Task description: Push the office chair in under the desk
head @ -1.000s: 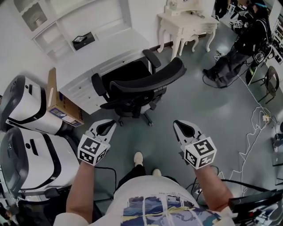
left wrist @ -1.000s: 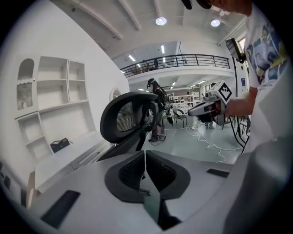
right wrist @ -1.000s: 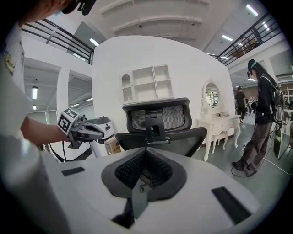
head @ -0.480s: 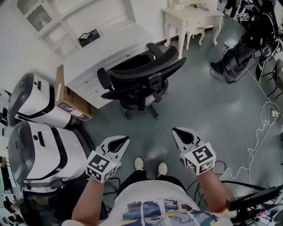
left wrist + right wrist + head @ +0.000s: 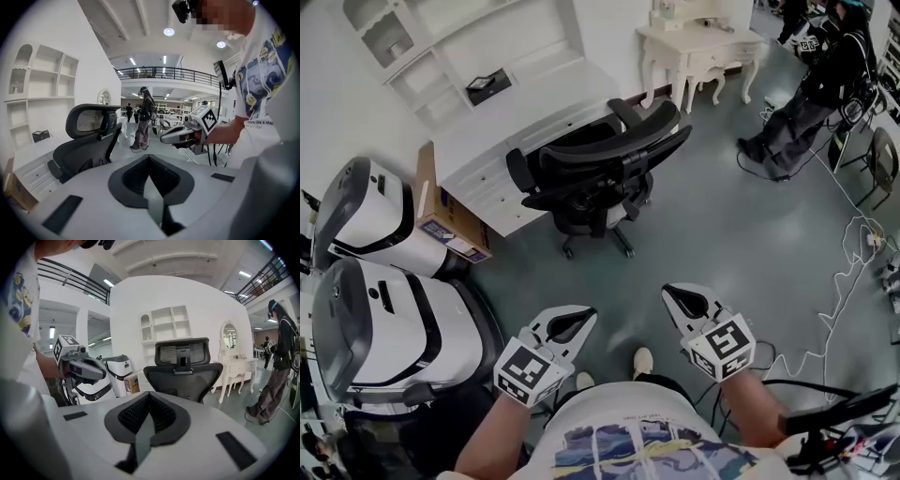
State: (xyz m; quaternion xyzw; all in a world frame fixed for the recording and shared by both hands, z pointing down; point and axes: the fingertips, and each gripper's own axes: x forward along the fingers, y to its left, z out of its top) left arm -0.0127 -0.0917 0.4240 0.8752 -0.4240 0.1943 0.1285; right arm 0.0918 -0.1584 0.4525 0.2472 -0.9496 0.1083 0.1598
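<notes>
1. The office chair [image 5: 600, 173] stands at the front of the desk [image 5: 502, 141], its seat reaching into the knee gap and its backrest turned away from the desk; against the desk it sits where it did a second ago, a little skewed to the desk front
2. The bare floor [image 5: 675, 234] on the side of the chair away from the desk is wider than a second ago, and both tools are now well apart from the backrest, so the person appears to be backing away from the desk
3. The left gripper [image 5: 579, 317] has its jaws pressed together with nothing between them and touches nothing; it lies farther from the desk than before and has dropped back more than its partner
4. The right gripper [image 5: 673, 296] is likewise closed tight and empty, aimed toward the desk with the chair back straight ahead in its own view, out of reach
5. The cardboard box [image 5: 441, 220] at the end of the desk has not moved
6. My reading is that the push is over or nearly so: the chair is in at the desk and released, and at most a small straightening is left, which would mean stepping back toward the desk
</notes>
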